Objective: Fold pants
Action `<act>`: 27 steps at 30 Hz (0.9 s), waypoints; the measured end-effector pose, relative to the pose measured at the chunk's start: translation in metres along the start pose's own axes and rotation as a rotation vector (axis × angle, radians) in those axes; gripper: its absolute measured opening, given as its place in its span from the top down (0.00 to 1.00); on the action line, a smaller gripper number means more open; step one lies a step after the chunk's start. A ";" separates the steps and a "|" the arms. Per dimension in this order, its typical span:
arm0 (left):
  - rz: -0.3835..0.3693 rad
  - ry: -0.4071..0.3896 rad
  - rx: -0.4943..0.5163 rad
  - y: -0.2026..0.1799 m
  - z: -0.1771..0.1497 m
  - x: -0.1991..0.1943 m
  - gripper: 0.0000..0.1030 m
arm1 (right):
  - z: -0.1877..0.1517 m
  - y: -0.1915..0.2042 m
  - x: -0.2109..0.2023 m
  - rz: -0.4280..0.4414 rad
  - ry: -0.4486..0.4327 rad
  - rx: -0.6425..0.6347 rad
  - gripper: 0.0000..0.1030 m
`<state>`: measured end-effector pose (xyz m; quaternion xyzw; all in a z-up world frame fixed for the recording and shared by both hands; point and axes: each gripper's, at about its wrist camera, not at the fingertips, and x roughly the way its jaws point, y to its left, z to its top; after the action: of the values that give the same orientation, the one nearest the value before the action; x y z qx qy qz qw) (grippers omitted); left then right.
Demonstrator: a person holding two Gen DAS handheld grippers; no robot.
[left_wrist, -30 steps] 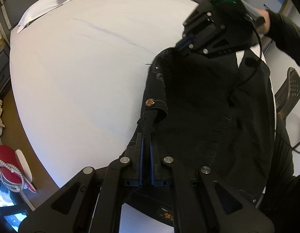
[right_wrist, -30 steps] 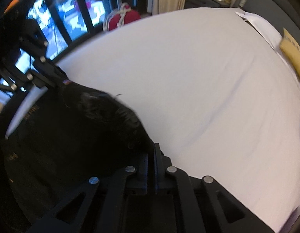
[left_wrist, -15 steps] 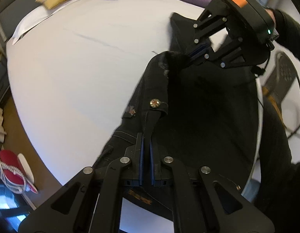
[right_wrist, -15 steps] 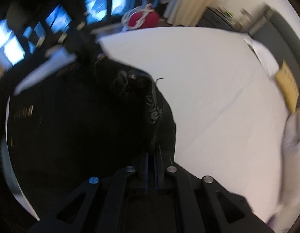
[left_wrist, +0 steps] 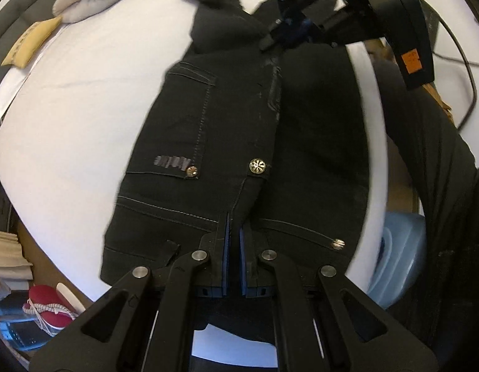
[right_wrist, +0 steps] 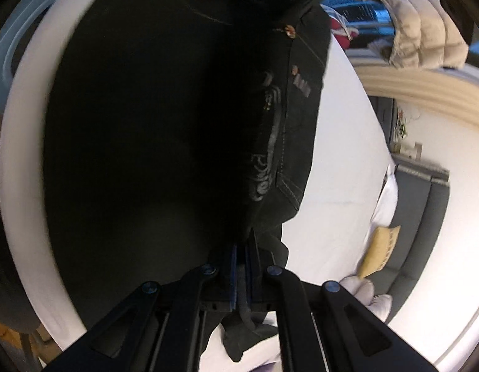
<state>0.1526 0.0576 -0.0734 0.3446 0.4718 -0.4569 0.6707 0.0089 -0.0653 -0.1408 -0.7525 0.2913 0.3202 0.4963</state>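
White-sheeted bed (left_wrist: 84,93) | black denim pants (left_wrist: 208,130) now flipped half over half | left gripper (left_wrist: 233,232) and right gripper (right_wrist: 241,255) both pinching the fabric | lengthwise fold nearly laid.

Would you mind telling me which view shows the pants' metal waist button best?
The left wrist view: the button sits sharp and central on the pants. The right wrist view shows it small and blurred near the top.
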 end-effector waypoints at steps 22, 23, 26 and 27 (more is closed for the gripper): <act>-0.049 0.103 0.090 -0.034 -0.028 -0.027 0.96 | 0.025 0.039 -0.012 0.003 -0.015 -0.005 0.96; -0.045 0.105 0.089 -0.037 -0.031 -0.028 0.96 | 0.026 0.034 -0.008 0.004 -0.016 0.000 0.96; -0.038 0.104 0.084 -0.039 -0.030 -0.029 0.96 | 0.027 0.034 -0.003 0.002 -0.007 0.001 0.96; -0.034 0.103 0.084 -0.041 -0.029 -0.029 0.96 | 0.028 0.037 -0.005 0.000 -0.004 0.002 0.96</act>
<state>0.1009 0.0775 -0.0563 0.3875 0.4917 -0.4695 0.6226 -0.0277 -0.0514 -0.1658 -0.7512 0.2907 0.3216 0.4978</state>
